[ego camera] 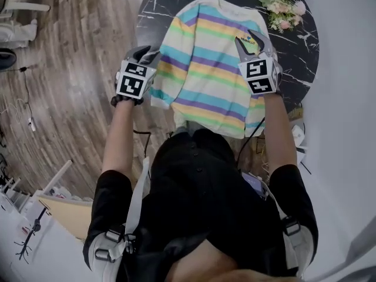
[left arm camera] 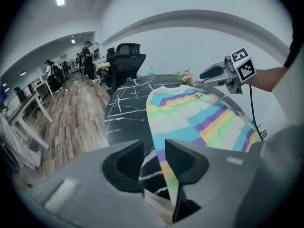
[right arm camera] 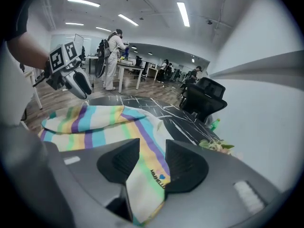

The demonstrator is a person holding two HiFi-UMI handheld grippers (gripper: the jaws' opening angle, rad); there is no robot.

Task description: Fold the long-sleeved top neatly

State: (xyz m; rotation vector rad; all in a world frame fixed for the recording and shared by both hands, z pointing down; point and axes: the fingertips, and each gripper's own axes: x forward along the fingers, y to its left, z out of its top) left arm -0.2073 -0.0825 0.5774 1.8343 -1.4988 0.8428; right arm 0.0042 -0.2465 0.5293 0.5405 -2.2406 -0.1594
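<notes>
Left gripper (left arm camera: 154, 148) fingers (left arm camera: 124, 161): apart and clamped on nothing. The dark counter (left arm camera: 126, 108) and the striped side edge of the top (left arm camera: 204, 113) show through the gap. This gripper sits right at the top's left edge.
Right gripper (right arm camera: 153, 148) fingers (right arm camera: 118, 163): apart as well, poised over the right side of the top. Striped cloth and its small label (right arm camera: 159, 178) fill the view between them, lying beneath the fingers rather than pinched.
Floor (ego camera: 70, 69): wood planks, spreading wide on the left of the head view.
Counter: round, black with white veins, and it carries the top and the flowers.
Top: pastel bands of blue, yellow, green, purple and white. It lies flat across the middle of the counter, neck towards the far side. The hem droops over the near rim, just in front of the person. A fold of cloth humps up along the far side in the right gripper view.
Office chair (left arm camera: 126, 61): black, drawn up at the counter's far side.
Flowers (ego camera: 283, 7): a pale pink bunch on the counter's far right, near the top's shoulder but not touching it.
Bottle (right arm camera: 214, 124): small and green, standing beside the flowers and near the chair.
Label: a little yellow patch with dark print and a blue heart, on the cloth under the right gripper.
</notes>
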